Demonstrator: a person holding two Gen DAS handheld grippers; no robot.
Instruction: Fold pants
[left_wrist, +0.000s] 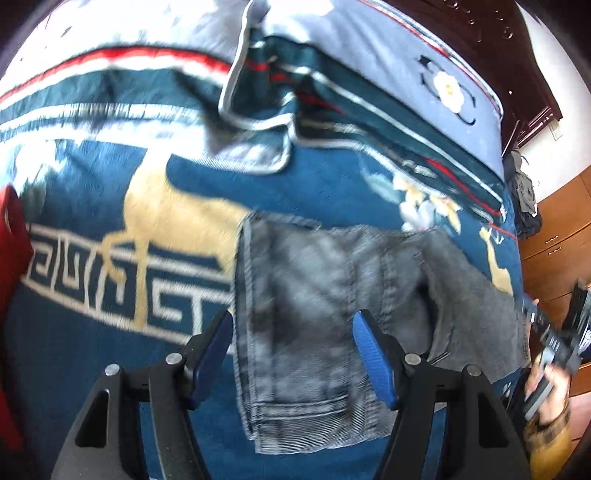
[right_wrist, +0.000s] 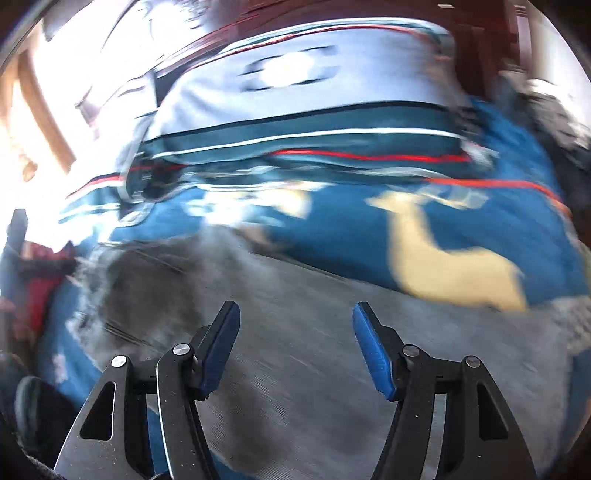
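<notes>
Faded grey pants (left_wrist: 314, 295) on blue bedspread (left_wrist: 92, 350) with tan-and-cream key pattern.

Motion blur smears the whole right wrist view: the grey denim pants (right_wrist: 314, 350) show no seams there, and their far end runs off at 3 o'clock. In the left wrist view, a red cloth item (left_wrist: 13, 243) is cut off at 9 o'clock (unidentifiable). The right-hand black handheld gripper (left_wrist: 554, 339) at 4 o'clock is blurred, its jaws unreadable.
</notes>
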